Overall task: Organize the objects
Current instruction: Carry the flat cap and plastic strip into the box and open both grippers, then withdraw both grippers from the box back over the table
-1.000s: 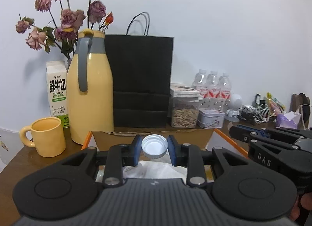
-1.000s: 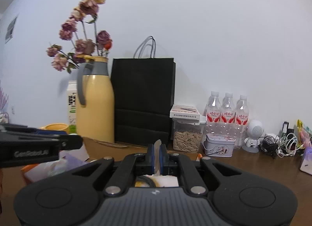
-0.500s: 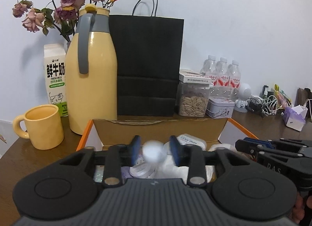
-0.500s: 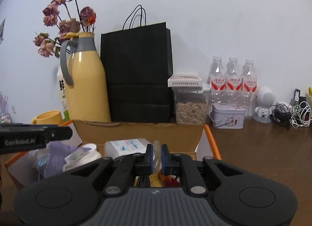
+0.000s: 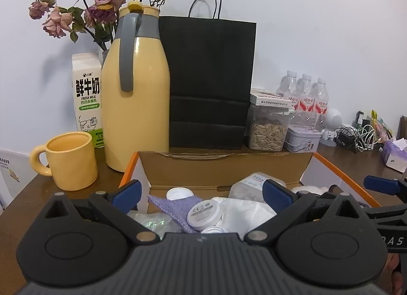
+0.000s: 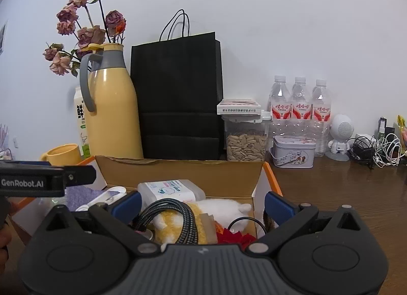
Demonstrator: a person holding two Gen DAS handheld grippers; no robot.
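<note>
An open cardboard box [image 5: 223, 165] with an orange rim sits right under both grippers. My left gripper [image 5: 202, 195] hangs over its left half, jaws opening wide, with nothing pressed between the blue pads. Below it lie a white round disc [image 5: 203, 212], a purple cloth [image 5: 173, 204] and a white cap [image 5: 179, 193]. My right gripper [image 6: 202, 204] is over the right half of the box [image 6: 178, 167], jaws also opening and gripping nothing. Beneath it lie a braided cable [image 6: 178, 214], a wipes packet [image 6: 168, 189], a white plush [image 6: 223, 204] and something red [image 6: 235, 239].
Behind the box stand a yellow thermos jug [image 5: 137, 101], a black paper bag [image 5: 208, 83], a seed jar [image 5: 268, 129] and a small tin [image 5: 301, 138]. A yellow mug [image 5: 70, 160] and milk carton [image 5: 86, 96] are at left. Water bottles [image 6: 300, 109] and tangled cables [image 6: 376, 147] are at right.
Both grippers sank toward the box and opened. The left let go of a white round cap, and the right let go of a thin pale piece; both now stand wide over the contents.
</note>
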